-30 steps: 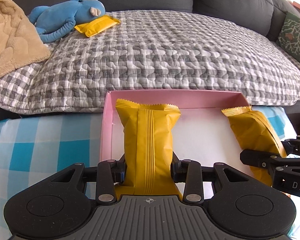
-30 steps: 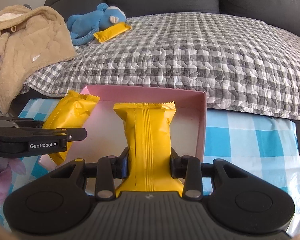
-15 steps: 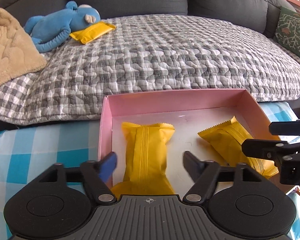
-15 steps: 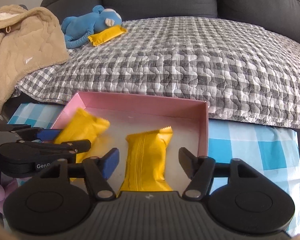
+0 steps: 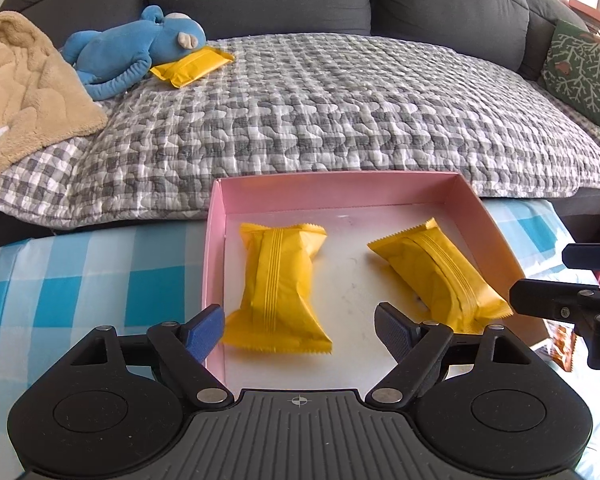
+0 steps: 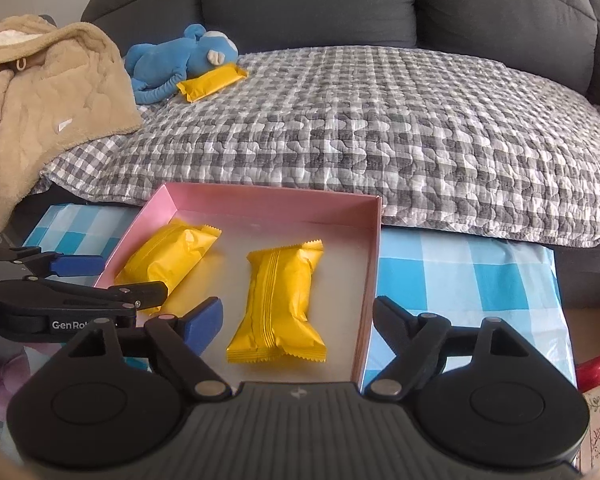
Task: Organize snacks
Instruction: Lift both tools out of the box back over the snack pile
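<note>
I had both grippers spread wide and holding nothing: the left gripper [image 5: 299, 322] hung over the near left corner of the pink box [image 5: 214, 256], the right gripper [image 6: 298, 320] over its near right edge. Two yellow snack packets lay flat on the box floor, apart from each other: one [image 5: 278, 284] towards the left wall, the other [image 5: 436, 276] angled towards the right wall. A third packet [image 5: 191, 65] sat on the checked quilt [image 5: 340, 112] at the far left of the sofa, touching the blue plush monkey [image 5: 140, 46], whose head looked to be resting on it.

I judged that third packet the one left to fetch. These looked light, puffy and crinkly, with slick foil, so a squeeze across the middle, on the long sides, seemed safest; the crimped ends would fold away. Pulling it out could drag the monkey along, so I reckoned on a slow draw.
</note>
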`<action>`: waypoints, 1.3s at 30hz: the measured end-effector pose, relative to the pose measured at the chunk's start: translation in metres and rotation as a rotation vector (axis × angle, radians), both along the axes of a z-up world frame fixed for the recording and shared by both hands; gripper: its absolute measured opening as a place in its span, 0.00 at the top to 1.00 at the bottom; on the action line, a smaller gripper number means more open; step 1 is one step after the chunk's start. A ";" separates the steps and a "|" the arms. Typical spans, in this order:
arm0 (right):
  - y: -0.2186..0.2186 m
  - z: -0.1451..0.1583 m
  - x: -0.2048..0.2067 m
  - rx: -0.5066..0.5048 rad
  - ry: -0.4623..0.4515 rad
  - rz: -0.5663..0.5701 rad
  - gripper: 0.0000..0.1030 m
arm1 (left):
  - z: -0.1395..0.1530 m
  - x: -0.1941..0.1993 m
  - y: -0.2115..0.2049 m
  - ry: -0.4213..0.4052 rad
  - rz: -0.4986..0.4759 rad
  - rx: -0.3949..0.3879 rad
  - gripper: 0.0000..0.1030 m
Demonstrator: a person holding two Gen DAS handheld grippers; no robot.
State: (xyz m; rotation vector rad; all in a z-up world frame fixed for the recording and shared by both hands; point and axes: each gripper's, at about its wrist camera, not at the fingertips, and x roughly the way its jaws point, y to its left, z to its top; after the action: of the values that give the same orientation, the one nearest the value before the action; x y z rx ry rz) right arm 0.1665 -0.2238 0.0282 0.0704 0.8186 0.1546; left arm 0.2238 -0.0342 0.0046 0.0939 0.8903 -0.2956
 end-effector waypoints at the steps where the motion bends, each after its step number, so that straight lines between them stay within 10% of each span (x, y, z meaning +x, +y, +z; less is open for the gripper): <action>1: 0.000 0.002 -0.004 -0.001 -0.001 0.001 0.21 | 0.002 -0.004 0.000 0.002 -0.002 0.000 0.18; 39: 0.001 0.003 -0.143 0.015 0.023 0.035 0.05 | -0.003 -0.154 0.032 0.146 0.008 -0.075 0.07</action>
State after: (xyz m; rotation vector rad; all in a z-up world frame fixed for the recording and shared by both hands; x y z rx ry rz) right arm 0.0233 -0.2232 0.0309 0.0723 0.8414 0.1930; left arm 0.0700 -0.0020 0.0013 -0.0003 1.0229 -0.3312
